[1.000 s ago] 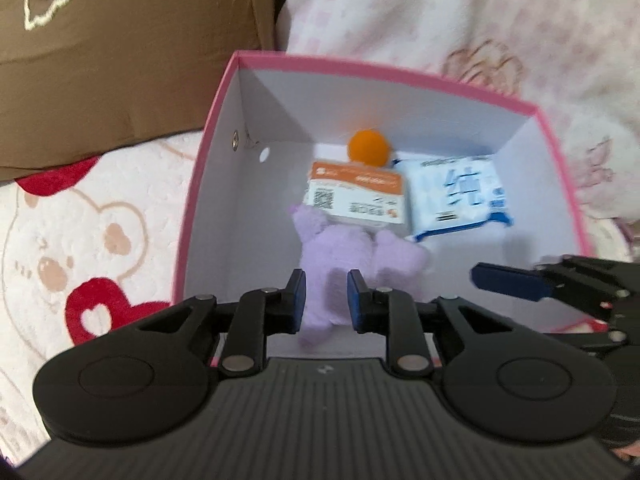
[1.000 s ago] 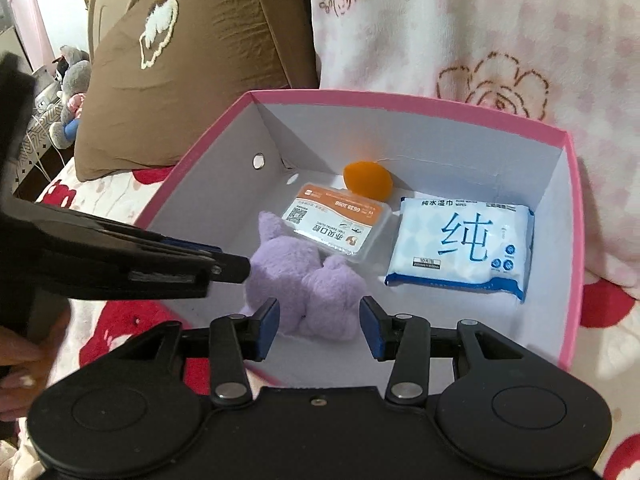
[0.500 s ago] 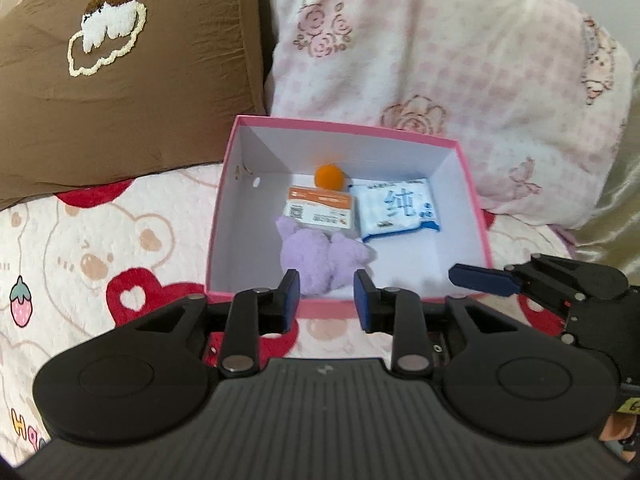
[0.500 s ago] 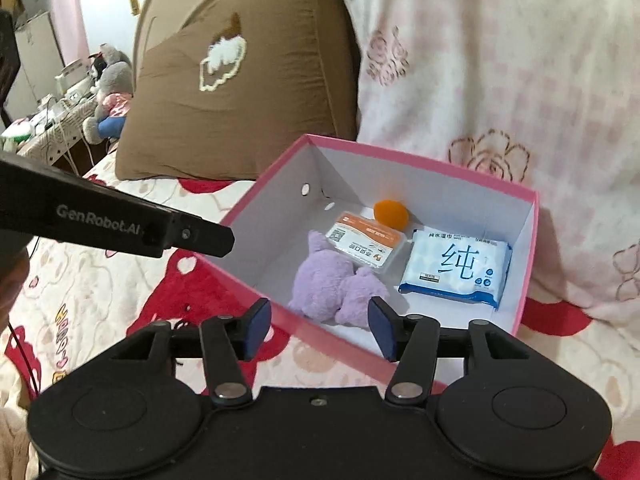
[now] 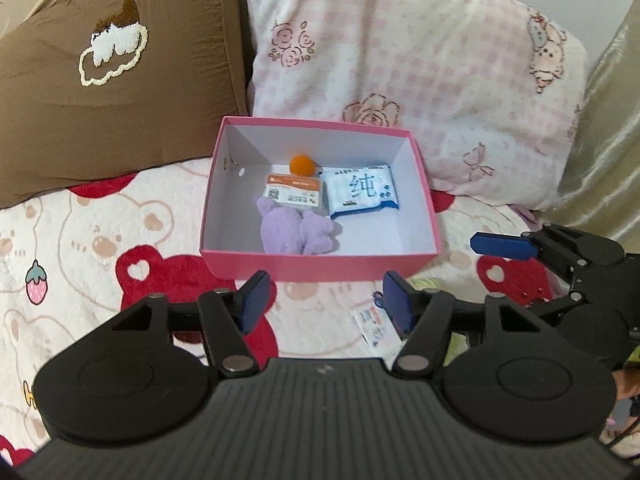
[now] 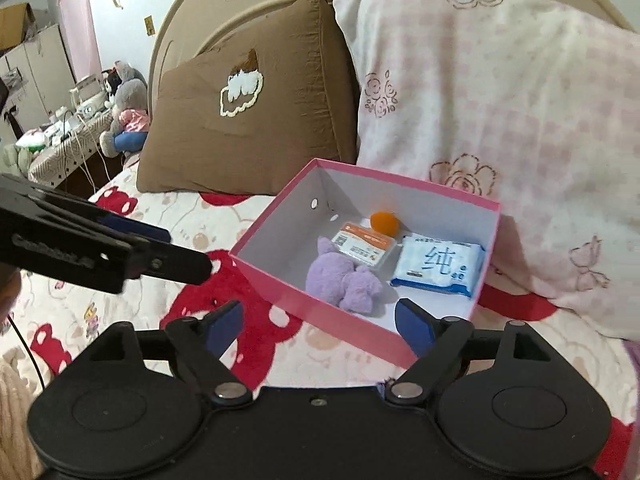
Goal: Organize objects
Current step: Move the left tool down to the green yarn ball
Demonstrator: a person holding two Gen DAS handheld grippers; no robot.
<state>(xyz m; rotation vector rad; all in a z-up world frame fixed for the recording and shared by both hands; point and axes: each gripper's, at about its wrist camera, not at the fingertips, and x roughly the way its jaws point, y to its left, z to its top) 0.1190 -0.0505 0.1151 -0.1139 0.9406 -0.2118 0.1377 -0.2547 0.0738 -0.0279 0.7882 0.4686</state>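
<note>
With four items already lying in the pink box (image 5: 320,268) on the bed, the left gripper (image 5: 326,304) and right gripper (image 6: 318,326) hang just short of its near wall, jaws freshly opening and holding nothing. Inside, a purple plush toy (image 5: 294,232) lies nearest that wall, an orange-labelled mask pack (image 5: 294,194) and wet-wipes packet (image 5: 362,192) behind it, an orange ball (image 5: 301,164) at the far wall. One small printed sachet (image 5: 372,322) outside the box appears still unsorted.

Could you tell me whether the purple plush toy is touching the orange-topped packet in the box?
Touching: in the right wrist view the purple plush toy overlaps the packet's near edge, no gap.
</note>
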